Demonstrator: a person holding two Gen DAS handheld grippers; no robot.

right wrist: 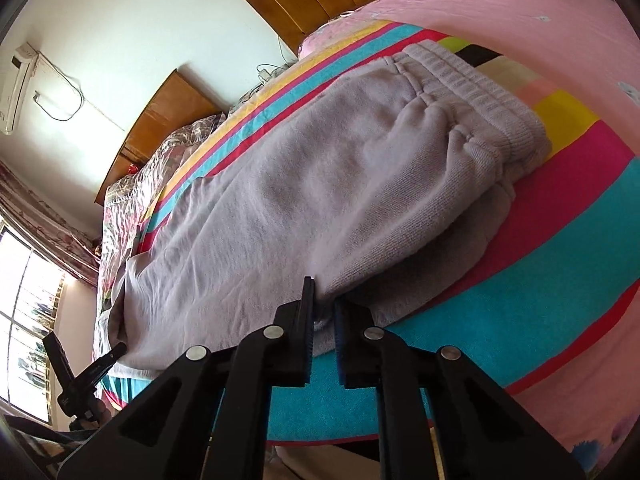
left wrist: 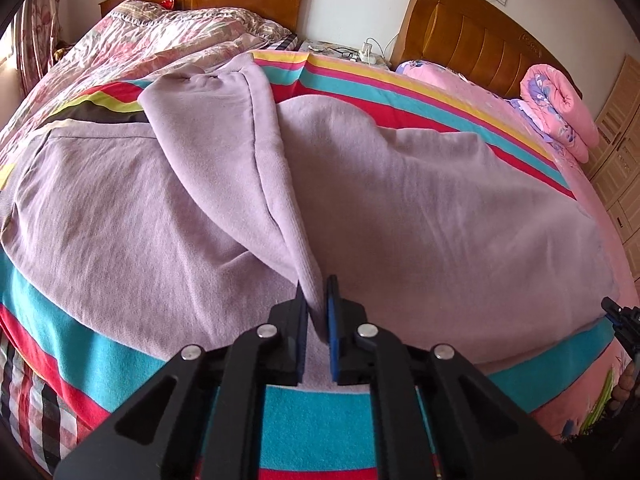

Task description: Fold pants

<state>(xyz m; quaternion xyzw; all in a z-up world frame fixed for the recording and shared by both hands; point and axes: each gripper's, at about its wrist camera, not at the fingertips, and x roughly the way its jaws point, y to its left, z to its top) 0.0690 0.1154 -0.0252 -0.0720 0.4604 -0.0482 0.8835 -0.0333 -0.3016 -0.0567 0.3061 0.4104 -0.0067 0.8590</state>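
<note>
Lilac knit pants [left wrist: 400,200] lie spread across a striped blanket on the bed. A raised fold of one leg runs from the far side down into my left gripper [left wrist: 317,300], which is shut on that cloth. In the right wrist view the pants [right wrist: 320,184] stretch away with the ribbed waistband [right wrist: 480,92] at the upper right. My right gripper [right wrist: 324,304] is shut on the near edge of the pants, slightly lifted off the blanket. Each gripper shows in the other's view: the right gripper [left wrist: 624,320] at the far right, the left gripper [right wrist: 92,372] at the lower left.
The striped blanket [left wrist: 320,412] covers the near bed over a pink sheet [right wrist: 560,8]. A rolled pink quilt [left wrist: 560,108] lies by the right headboard [left wrist: 472,32]. A second bed with a floral quilt [left wrist: 160,40] is at the left, a nightstand [left wrist: 352,52] between them, a wardrobe [left wrist: 620,152] at the right.
</note>
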